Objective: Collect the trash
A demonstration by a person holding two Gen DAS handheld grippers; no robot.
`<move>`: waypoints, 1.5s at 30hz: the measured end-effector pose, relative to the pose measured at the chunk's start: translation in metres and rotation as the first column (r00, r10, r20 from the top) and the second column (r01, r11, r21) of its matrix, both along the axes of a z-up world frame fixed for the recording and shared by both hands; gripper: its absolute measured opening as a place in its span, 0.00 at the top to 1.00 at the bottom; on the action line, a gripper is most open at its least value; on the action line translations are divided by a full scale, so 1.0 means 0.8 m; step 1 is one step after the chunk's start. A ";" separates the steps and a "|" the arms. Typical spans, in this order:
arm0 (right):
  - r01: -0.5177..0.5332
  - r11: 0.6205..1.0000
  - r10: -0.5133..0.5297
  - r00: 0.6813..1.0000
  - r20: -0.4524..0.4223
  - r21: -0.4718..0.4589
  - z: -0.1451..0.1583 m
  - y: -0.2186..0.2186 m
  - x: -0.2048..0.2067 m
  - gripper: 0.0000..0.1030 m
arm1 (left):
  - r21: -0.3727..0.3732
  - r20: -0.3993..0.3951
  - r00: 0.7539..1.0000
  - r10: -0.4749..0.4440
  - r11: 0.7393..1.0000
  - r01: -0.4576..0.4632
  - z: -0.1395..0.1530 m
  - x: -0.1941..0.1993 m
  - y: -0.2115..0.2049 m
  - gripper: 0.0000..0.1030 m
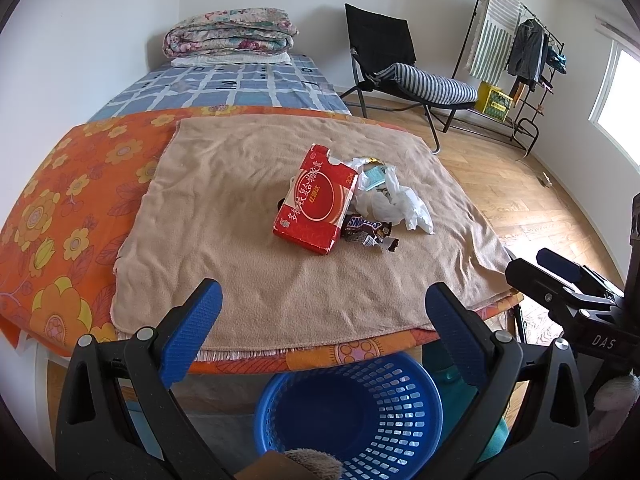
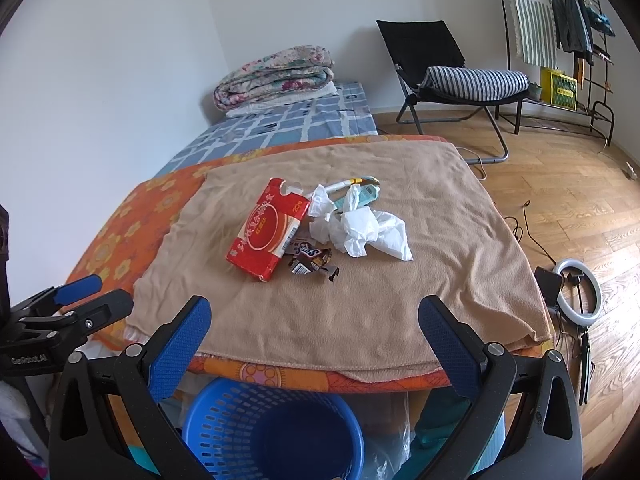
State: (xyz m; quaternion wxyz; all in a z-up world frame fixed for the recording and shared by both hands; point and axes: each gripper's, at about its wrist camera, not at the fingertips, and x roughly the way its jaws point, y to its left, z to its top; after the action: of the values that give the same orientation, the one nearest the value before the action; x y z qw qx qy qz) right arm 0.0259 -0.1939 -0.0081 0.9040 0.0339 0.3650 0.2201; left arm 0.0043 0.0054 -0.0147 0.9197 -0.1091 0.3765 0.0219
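Note:
A pile of trash lies on the tan blanket (image 1: 248, 208) (image 2: 400, 280): a red carton (image 1: 316, 200) (image 2: 268, 234), a brown Snickers wrapper (image 1: 366, 230) (image 2: 310, 260), crumpled white plastic and tissue (image 1: 394, 200) (image 2: 364, 232) and a teal and white packet (image 1: 374, 176) (image 2: 360, 190). A blue mesh basket (image 1: 352, 412) (image 2: 272, 428) stands on the floor below the bed's front edge. My left gripper (image 1: 324, 320) and right gripper (image 2: 314, 334) are both open and empty, held above the basket, short of the trash.
An orange flowered sheet (image 1: 68, 208) covers the bed, with a folded quilt (image 1: 230, 34) at the far end. A black folding chair (image 1: 396, 64) and a clothes rack (image 1: 520, 52) stand on the wood floor. A ring light (image 2: 580, 292) and cables lie right of the bed.

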 end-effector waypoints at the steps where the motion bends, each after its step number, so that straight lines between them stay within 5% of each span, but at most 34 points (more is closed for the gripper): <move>1: 0.000 1.000 0.000 1.000 0.000 -0.001 0.000 0.000 0.000 0.00 | 0.000 0.000 1.000 0.000 1.000 0.000 0.000 0.000 0.000 0.00; 27: 0.032 0.999 -0.033 0.998 -0.052 -0.014 -0.018 -0.017 0.016 0.00 | -0.030 -0.054 0.999 -0.005 1.000 0.003 -0.023 -0.004 0.015 0.00; 45: 0.058 0.998 -0.058 0.995 -0.083 -0.014 -0.034 -0.064 0.087 0.00 | -0.014 -0.179 0.980 -0.090 0.996 0.089 -0.051 0.106 0.003 0.00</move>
State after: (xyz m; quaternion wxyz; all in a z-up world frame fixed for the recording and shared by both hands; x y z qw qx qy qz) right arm 0.0959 -0.2448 -0.0352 0.8942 0.0485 0.4023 0.1901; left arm 0.0887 0.0076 -0.0558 0.8817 -0.0923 0.4626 -0.0107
